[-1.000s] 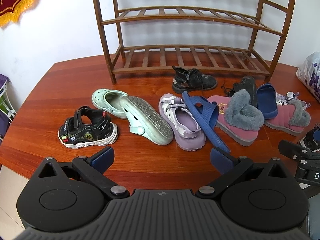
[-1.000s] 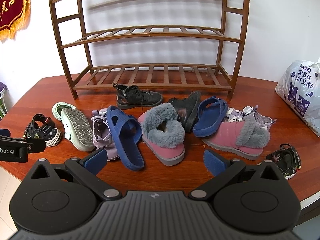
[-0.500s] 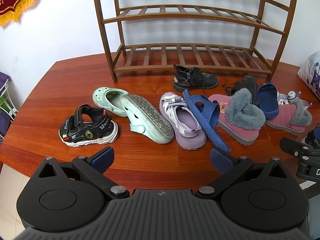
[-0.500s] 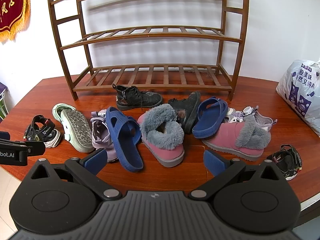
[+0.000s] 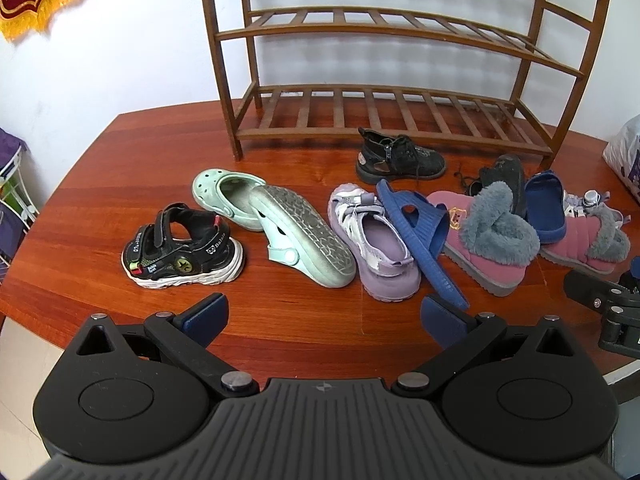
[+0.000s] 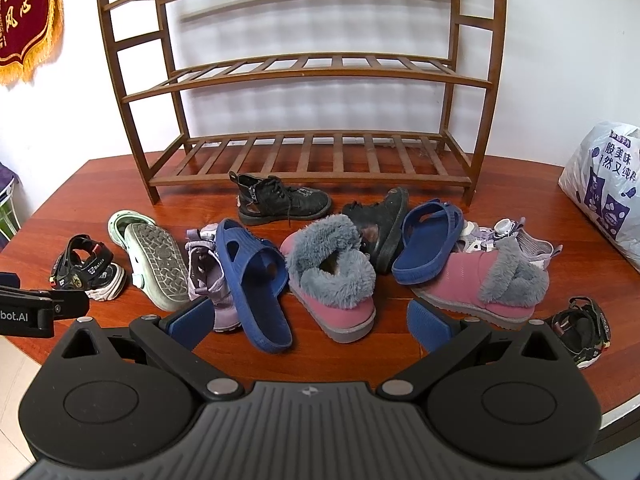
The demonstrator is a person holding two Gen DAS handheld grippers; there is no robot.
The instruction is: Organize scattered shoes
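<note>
- While both tools hang above the near table edge, the left gripper (image 5: 324,314) has jaws spread wide w/ nothing between its blue pads; the right gripper (image 6: 310,320) likewise gapes, holding nothing.
- Shoes lie scattered on the red-brown table (image 5: 100,168), in front of the wooden shoe rack (image 6: 304,152), whose slatted shelves are bare.
- Far left: black sport sandal (image 5: 182,250), upright, white sole, apart from the rest.
- Next: mint clog (image 5: 224,192) upright; second mint clog (image 5: 306,234) flipped sole-up, its end resting in the first one.
- Lilac sandal (image 5: 374,246) just beside that, w/ a blue slide (image 5: 418,220) leaning across its right side.
- Pink fur-lined boot (image 6: 332,280) centre, touching the slide.
- Black lace-up boot (image 6: 280,200) upright, nearest the rack's bottom shelf; another black boot (image 6: 384,232) tipped on its side behind the pink one.
- Second blue slide (image 6: 428,244) propped on a second pink fur boot (image 6: 488,284); a lilac shoe (image 6: 516,236) is partly hidden behind them.
- Far right: another black sandal (image 6: 580,328) near the table edge.
- White printed plastic bag (image 6: 608,184) on the table's right end.
</note>
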